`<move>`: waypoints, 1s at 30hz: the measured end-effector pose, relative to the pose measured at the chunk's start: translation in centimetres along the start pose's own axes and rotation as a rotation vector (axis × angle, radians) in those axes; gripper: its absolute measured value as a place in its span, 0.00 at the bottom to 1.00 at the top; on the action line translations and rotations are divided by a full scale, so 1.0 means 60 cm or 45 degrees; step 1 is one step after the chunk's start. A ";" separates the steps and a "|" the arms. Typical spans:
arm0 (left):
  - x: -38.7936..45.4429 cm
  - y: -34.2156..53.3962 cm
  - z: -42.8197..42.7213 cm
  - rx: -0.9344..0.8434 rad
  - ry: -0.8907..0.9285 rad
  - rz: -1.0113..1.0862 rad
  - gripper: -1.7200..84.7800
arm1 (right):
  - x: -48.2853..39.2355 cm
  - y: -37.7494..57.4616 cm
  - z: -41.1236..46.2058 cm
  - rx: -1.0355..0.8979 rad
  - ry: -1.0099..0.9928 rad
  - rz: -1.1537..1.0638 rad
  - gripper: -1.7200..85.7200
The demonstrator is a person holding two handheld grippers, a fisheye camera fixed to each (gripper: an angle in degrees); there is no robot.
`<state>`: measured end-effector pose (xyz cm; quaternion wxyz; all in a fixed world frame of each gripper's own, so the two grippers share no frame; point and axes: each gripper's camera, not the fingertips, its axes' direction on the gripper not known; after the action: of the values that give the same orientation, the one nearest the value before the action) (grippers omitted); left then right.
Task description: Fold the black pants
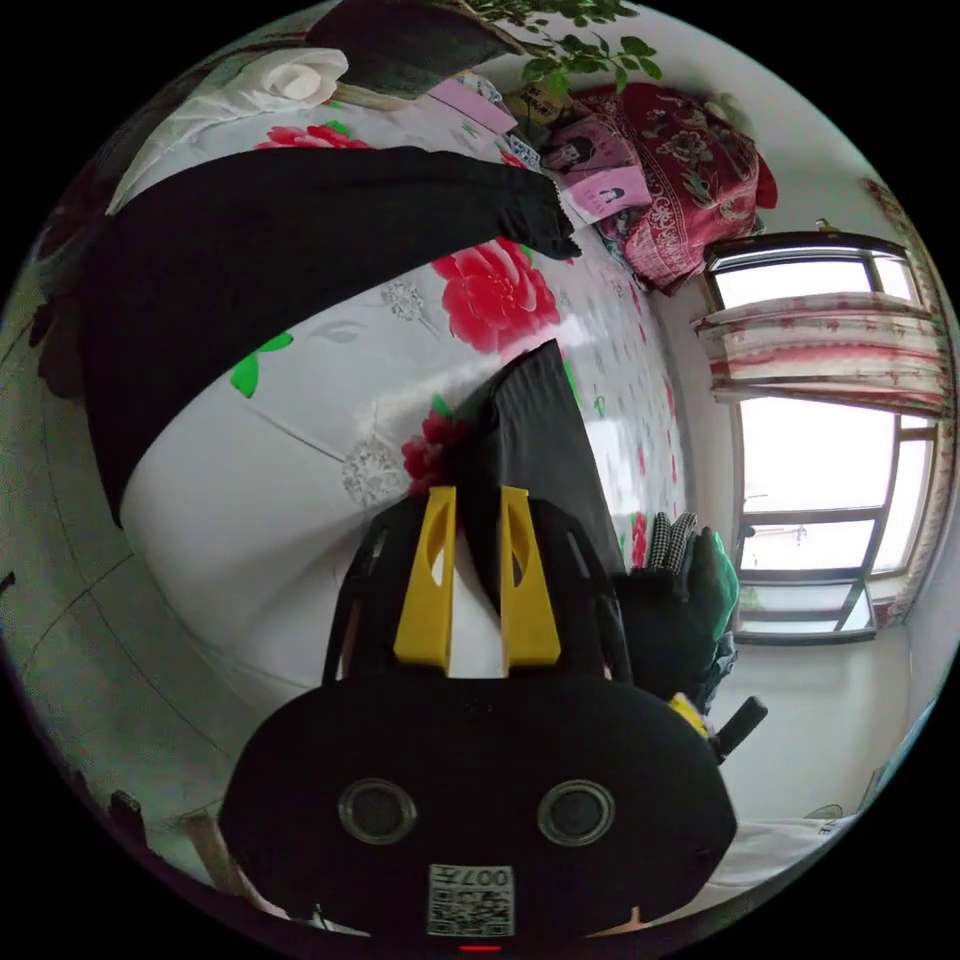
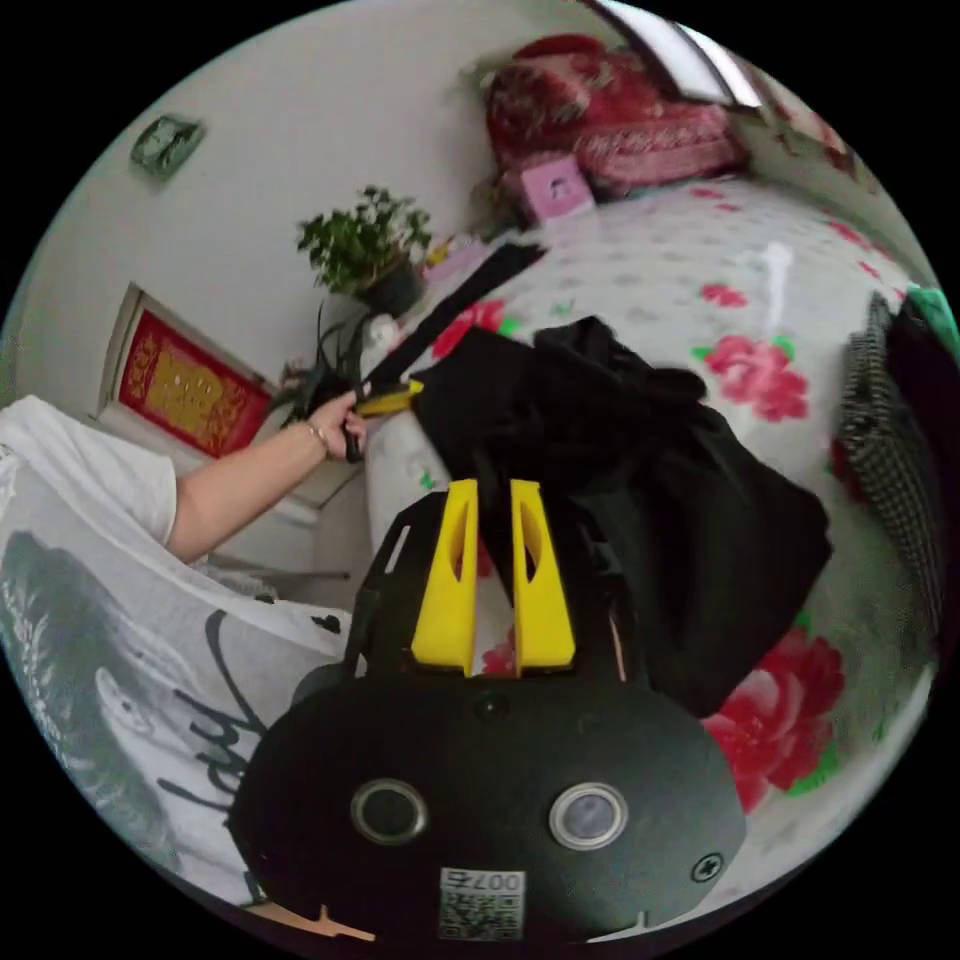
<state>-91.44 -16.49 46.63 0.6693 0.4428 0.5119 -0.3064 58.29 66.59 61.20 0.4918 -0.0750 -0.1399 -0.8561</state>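
Black soft-cloth pants (image 1: pixel 250 270): spread across the flowered white bedsheet (image 1: pixel 330 430). Limp, light; take by hems or waistband. Left yellow-jawed gripper (image 1: pixel 478 500) and right yellow-jawed gripper (image 2: pixel 492 495): each nearly closed, pinching black cloth.

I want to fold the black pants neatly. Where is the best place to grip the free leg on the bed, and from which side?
Probably at its cuff, the narrow end of the black pants lying flat and stretched across the bed. Come in from beyond the cuff, along the leg's line, so one jaw can slide under the thin hem.
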 end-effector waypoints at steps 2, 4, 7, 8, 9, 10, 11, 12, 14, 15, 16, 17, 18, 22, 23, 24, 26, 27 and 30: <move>-0.009 0.006 0.005 0.017 0.046 -0.035 0.09 | -0.004 -0.023 0.077 -0.204 -0.058 -0.002 0.07; -0.011 0.011 0.010 0.027 0.055 -0.046 0.08 | 0.000 -0.026 0.111 -0.259 -0.102 0.030 0.08; -0.006 0.023 0.021 0.043 0.049 -0.017 0.04 | 0.015 -0.017 0.102 -0.217 -0.127 0.088 0.09; -0.002 0.029 0.027 0.058 0.036 -0.001 0.03 | 0.028 -0.009 0.090 -0.192 -0.116 0.133 0.09; 0.001 0.033 0.030 0.071 0.034 0.012 0.03 | 0.045 0.000 0.075 -0.158 -0.112 0.194 0.09; 0.008 0.041 0.038 0.099 0.041 0.037 0.02 | 0.054 0.007 0.067 -0.137 -0.112 0.224 0.10; 0.018 0.047 0.047 0.108 0.104 0.071 0.02 | 0.072 0.021 0.050 -0.090 -0.111 0.287 0.10; 0.026 0.049 0.052 0.108 0.149 0.089 0.02 | 0.090 0.037 0.034 -0.049 -0.108 0.358 0.10; 0.097 0.061 0.066 0.109 0.297 0.273 0.01 | 0.119 0.062 0.012 0.007 -0.111 0.473 0.11; 0.124 0.066 0.068 0.104 0.329 0.345 0.01 | 0.134 0.079 -0.003 0.050 -0.105 0.536 0.11; 0.188 0.077 0.070 0.081 0.395 0.510 0.01 | 0.141 0.087 -0.011 0.075 -0.096 0.564 0.11; 0.261 0.096 0.074 0.031 0.480 0.705 0.02 | 0.152 0.101 -0.026 0.122 -0.079 0.610 0.11; 0.301 0.110 0.077 -0.006 0.519 0.810 0.02 | 0.161 0.112 -0.040 0.164 -0.066 0.645 0.11; 0.530 0.275 0.170 -0.473 0.570 1.425 0.05 | 0.184 0.136 -0.070 0.291 -0.037 0.735 0.13; 0.557 0.328 0.218 -0.619 0.525 1.486 0.06 | 0.195 0.141 -0.074 0.317 -0.048 0.766 0.13; 0.564 0.353 0.242 -0.681 0.494 1.502 0.07 | 0.207 0.144 -0.073 0.334 -0.070 0.800 0.13; 0.552 0.418 0.326 -0.866 0.375 1.429 0.09 | 0.225 0.147 -0.069 0.344 -0.119 0.836 0.14; 0.544 0.426 0.341 -0.902 0.356 1.392 0.09 | 0.236 0.149 -0.064 0.336 -0.138 0.866 0.14; 0.501 0.434 0.353 -0.876 0.286 1.240 0.10 | 0.260 0.155 -0.050 0.282 -0.155 0.933 0.15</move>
<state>-51.51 -23.47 26.94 0.7791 0.4141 0.3877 0.2669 58.46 48.40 64.06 0.7610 -0.1172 -0.2246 -0.5973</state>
